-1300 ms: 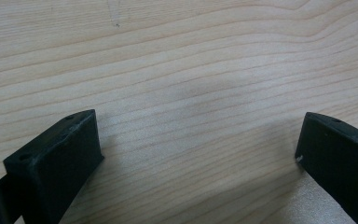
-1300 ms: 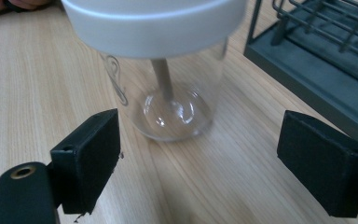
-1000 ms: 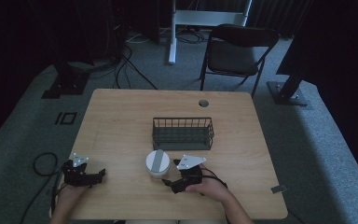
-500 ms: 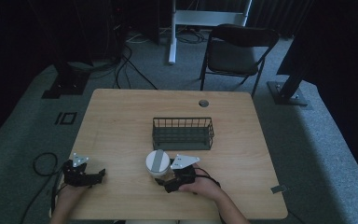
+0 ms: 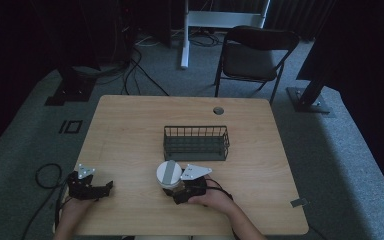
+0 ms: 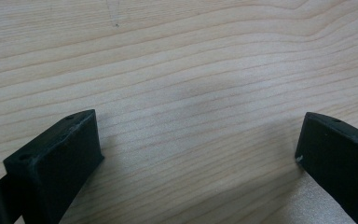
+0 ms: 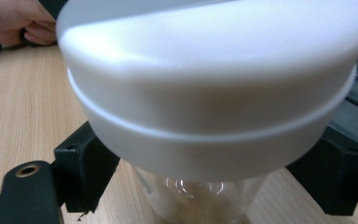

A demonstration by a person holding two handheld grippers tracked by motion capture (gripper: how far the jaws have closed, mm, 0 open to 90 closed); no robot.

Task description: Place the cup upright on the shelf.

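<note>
Jar [image 5: 170, 176] is stood upright on the table [image 5: 130, 130], just before the basket [image 5: 196, 142], its axis vertical. Right hand-held gripper [image 5: 177, 189] is set around its clear body under the white lid [image 7: 214, 84], jaws on either side, contact not confirmed. Left hand-held gripper [image 5: 102, 189] is held well apart, jaws spread, empty.

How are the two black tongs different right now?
The left tongs stand wide open with nothing between them, just bare table. The right tongs sit on either side of the clear jar under its white lid; whether they squeeze it I cannot tell. The left tongs sit near the table's left edge, the right tongs nearer the middle, below the wire basket. Both are black and hand-held.
</note>
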